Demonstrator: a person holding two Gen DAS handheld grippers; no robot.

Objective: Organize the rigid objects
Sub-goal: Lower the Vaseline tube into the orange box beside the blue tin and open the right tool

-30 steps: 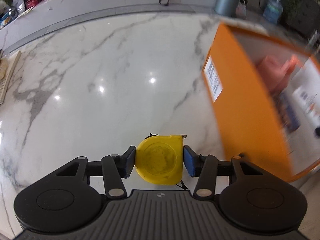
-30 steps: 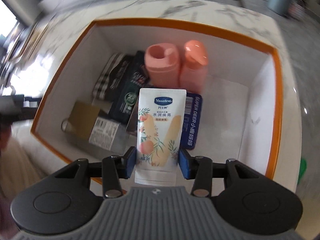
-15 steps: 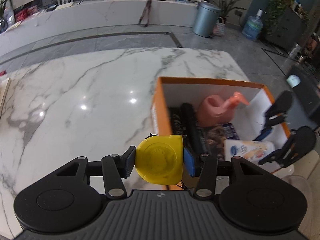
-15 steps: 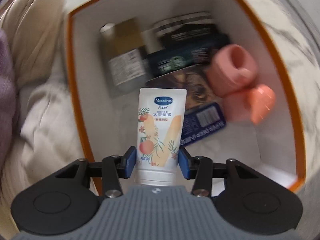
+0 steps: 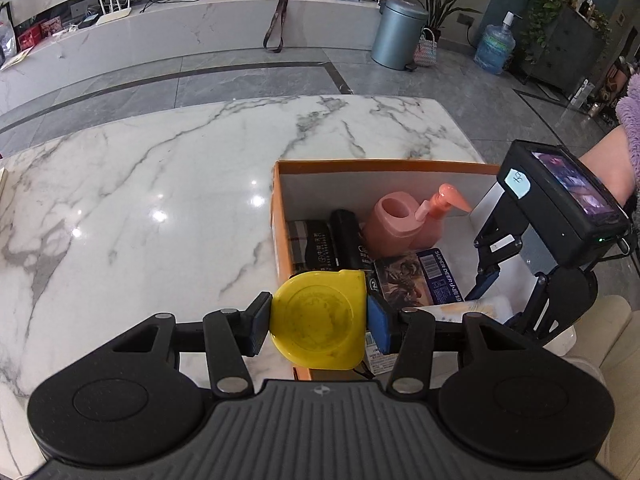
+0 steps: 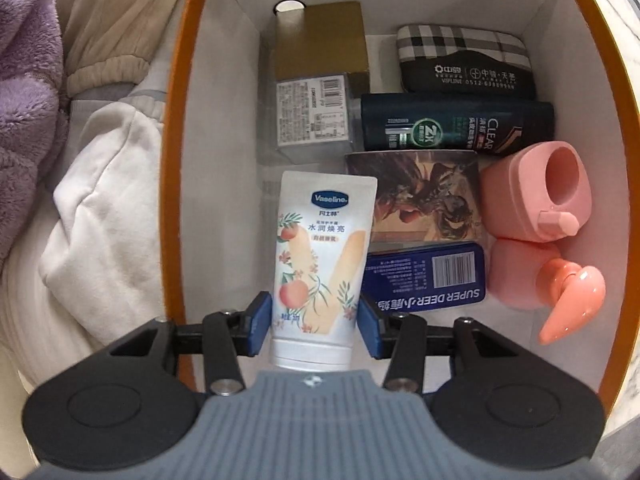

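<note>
Both grippers carry items at the orange box [image 5: 280,240] on the marble table [image 5: 160,184].

The left gripper [image 5: 318,322], its pads pressed on a yellow tape measure [image 5: 320,320], hovers over the box's near left edge. The right gripper [image 6: 314,322] points down into the box, a Vaseline tube [image 6: 320,256] between its jaws; the blue pads sit at the tube's sides with a thin gap, so a firm grip cannot be confirmed. Inside the box lie a pink pump bottle [image 6: 536,208], a dark shampoo bottle [image 6: 456,126], a checked case [image 6: 464,60], a gold carton [image 6: 320,44] and a blue tin [image 6: 428,276].
</note>
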